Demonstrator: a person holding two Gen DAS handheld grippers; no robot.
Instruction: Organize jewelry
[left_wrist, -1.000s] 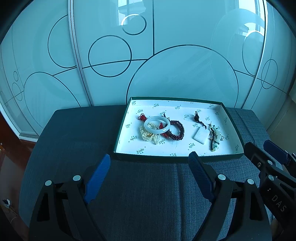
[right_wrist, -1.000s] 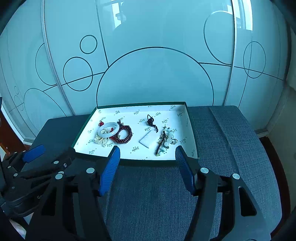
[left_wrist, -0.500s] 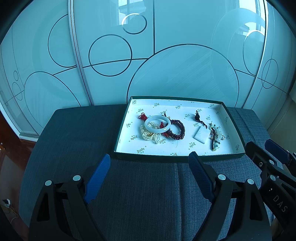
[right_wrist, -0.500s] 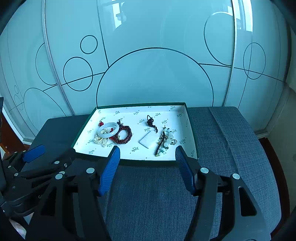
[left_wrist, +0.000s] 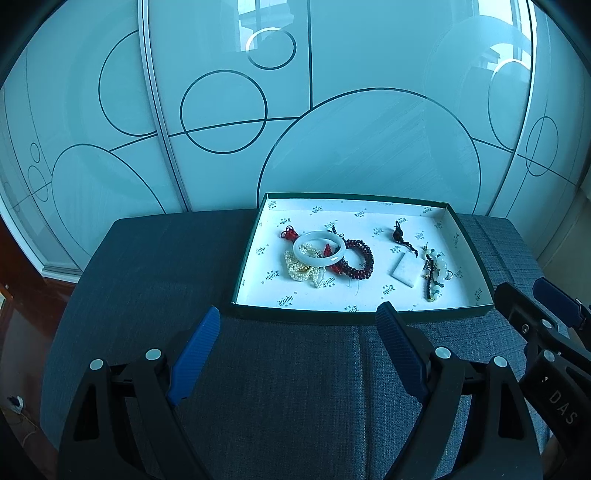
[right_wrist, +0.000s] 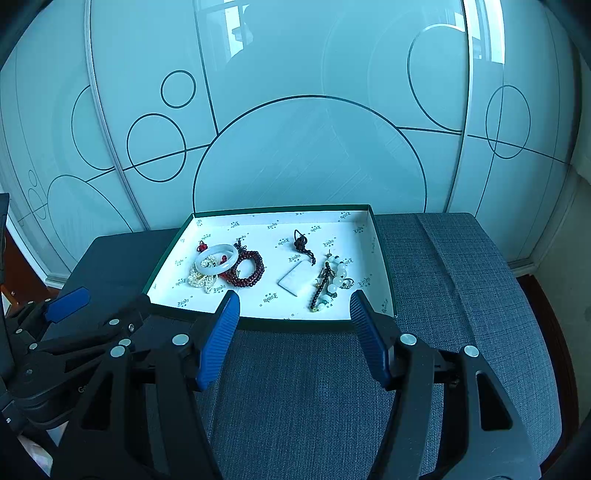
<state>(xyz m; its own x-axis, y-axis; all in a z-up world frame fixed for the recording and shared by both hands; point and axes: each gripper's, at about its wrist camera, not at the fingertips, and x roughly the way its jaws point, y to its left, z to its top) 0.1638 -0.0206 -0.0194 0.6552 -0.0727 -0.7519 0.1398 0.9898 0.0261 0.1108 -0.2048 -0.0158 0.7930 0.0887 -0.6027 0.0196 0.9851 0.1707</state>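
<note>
Left wrist view: jewelry lying in a green-rimmed tray (left_wrist: 362, 318) on the grey counter (left_wrist: 288, 387).
White bangle (left_wrist: 320, 251) is overlapping pearl strand (left_wrist: 301, 271) and dark red beads (left_wrist: 356, 258); both grippers' fingers (left_wrist: 195, 354) are spread apart, holding nothing.

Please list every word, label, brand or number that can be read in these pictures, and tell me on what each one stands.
"DAS": white letters on the black body of the right gripper, at the right edge of the left wrist view; the word may go on out of frame.
Repeated dark logo word with a small emblem: printed across the white lining of the tray; too small and stylised to read surely.
"G": a cut-off pale mark on the left gripper, unreadable.
No numbers visible.
</note>
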